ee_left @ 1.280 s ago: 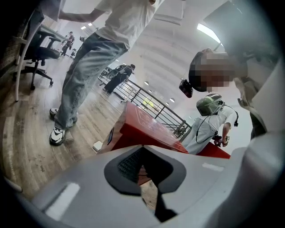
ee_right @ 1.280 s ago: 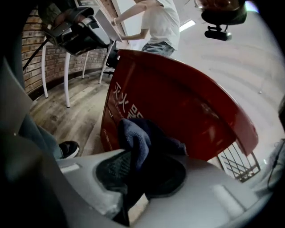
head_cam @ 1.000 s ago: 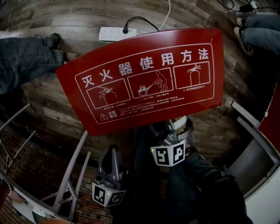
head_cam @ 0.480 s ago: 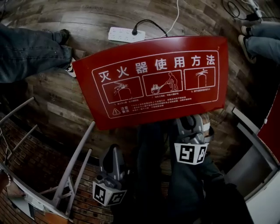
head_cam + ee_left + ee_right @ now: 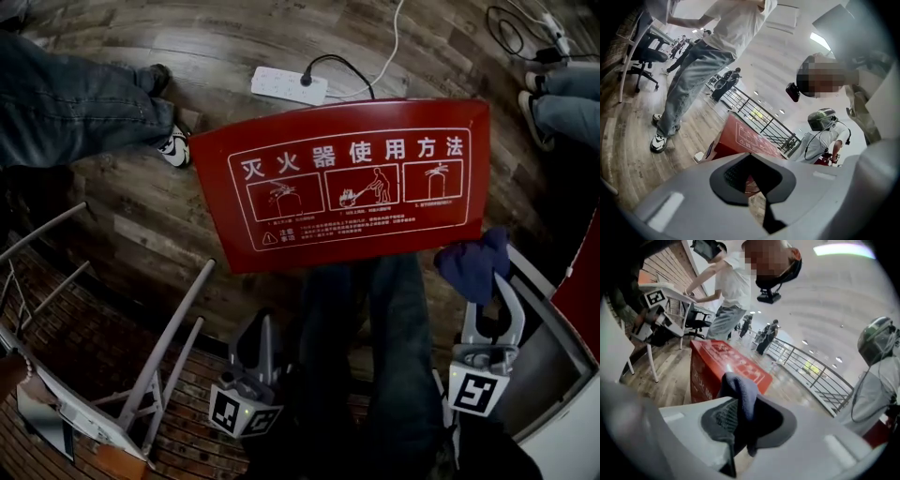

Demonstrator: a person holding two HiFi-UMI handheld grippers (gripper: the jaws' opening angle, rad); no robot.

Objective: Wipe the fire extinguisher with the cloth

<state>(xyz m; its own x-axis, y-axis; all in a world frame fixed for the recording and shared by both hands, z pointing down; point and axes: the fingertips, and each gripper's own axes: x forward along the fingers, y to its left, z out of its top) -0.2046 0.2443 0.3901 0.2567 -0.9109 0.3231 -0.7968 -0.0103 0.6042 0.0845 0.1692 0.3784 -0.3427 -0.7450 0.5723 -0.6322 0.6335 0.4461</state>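
A red fire-extinguisher cabinet (image 5: 356, 187) with white use diagrams on its lid stands on the wooden floor ahead of me; no extinguisher itself shows. My right gripper (image 5: 487, 286) is at the cabinet's near right corner, shut on a dark blue cloth (image 5: 473, 262) bunched above its fingertips. In the right gripper view the cloth (image 5: 740, 390) hangs between the pads, with the cabinet (image 5: 717, 364) beyond. My left gripper (image 5: 260, 328) is held low at the near left, short of the cabinet (image 5: 740, 140). Its jaws (image 5: 757, 192) stand together with nothing between them.
A white power strip (image 5: 289, 84) with a plugged cable lies behind the cabinet. A person's jeans leg and shoe (image 5: 173, 148) are at the left, other shoes (image 5: 544, 94) at the top right. Metal table legs (image 5: 159, 356) stand near left, a white frame (image 5: 553, 347) near right.
The right gripper swung to the right and rose from the cabinet's near edge, and the blue cloth in it now shows. The left gripper has hardly moved.
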